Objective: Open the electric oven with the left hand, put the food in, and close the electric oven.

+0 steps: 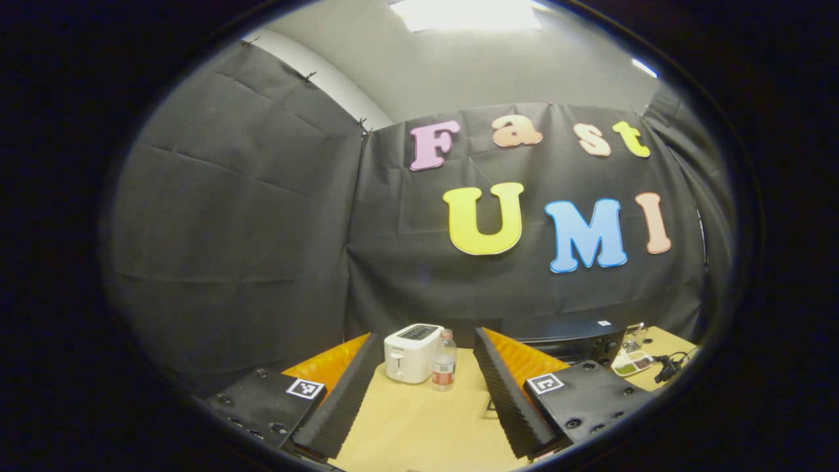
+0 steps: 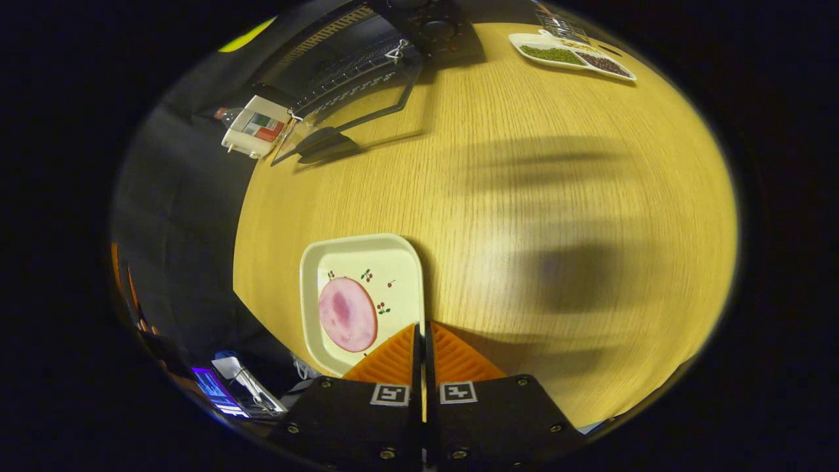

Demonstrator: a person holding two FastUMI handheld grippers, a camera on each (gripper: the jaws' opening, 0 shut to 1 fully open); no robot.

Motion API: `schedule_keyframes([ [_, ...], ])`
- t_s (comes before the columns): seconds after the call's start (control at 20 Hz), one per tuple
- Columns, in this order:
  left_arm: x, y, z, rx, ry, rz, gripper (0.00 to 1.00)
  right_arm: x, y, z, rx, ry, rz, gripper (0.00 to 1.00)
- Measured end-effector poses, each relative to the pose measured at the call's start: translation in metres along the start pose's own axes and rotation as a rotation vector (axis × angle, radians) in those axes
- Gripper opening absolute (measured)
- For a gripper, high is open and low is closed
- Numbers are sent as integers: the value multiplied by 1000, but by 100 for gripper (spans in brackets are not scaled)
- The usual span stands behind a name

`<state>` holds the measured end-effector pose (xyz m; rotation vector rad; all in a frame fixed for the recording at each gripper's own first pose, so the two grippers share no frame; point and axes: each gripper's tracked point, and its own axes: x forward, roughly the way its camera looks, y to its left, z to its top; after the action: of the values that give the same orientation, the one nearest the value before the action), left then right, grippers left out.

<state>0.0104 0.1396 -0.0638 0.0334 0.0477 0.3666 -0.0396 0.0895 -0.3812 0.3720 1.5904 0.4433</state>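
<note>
In the right gripper view my right gripper (image 2: 423, 326) is shut on the right rim of a cream square plate (image 2: 387, 262). A round pink slice of meat (image 2: 347, 313) lies on the plate, which hangs over the table's near-left edge. Far ahead stands the black electric oven (image 2: 432, 26), its glass door (image 2: 347, 105) folded down flat over the table. In the left gripper view my left gripper (image 1: 426, 335) is open and holds nothing, raised above the table, with the oven (image 1: 570, 341) off to its right.
A white toaster (image 1: 411, 353) and a small bottle (image 1: 444, 362) stand at the back of the wooden table (image 1: 419, 419). The toaster (image 2: 255, 128) sits left of the oven door. A divided dish of beans (image 2: 570, 56) lies right of the oven, beside a black cable (image 1: 668, 367).
</note>
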Motion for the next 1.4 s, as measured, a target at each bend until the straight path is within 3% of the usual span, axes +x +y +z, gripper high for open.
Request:
schedule_keyframes([
  [0.2,2,-4,-3,-11,0,-11,100,0,7,1,18,-26,18,1],
  [0.5,5,0,-1,-33,-3,-14,100,-10,12,5,70,-67,130,0],
  [0.85,17,-6,-3,-43,-11,-42,100,-49,14,46,232,-198,251,0],
  [1.4,57,6,-8,-42,-22,-80,100,-50,64,135,520,-424,265,0],
])
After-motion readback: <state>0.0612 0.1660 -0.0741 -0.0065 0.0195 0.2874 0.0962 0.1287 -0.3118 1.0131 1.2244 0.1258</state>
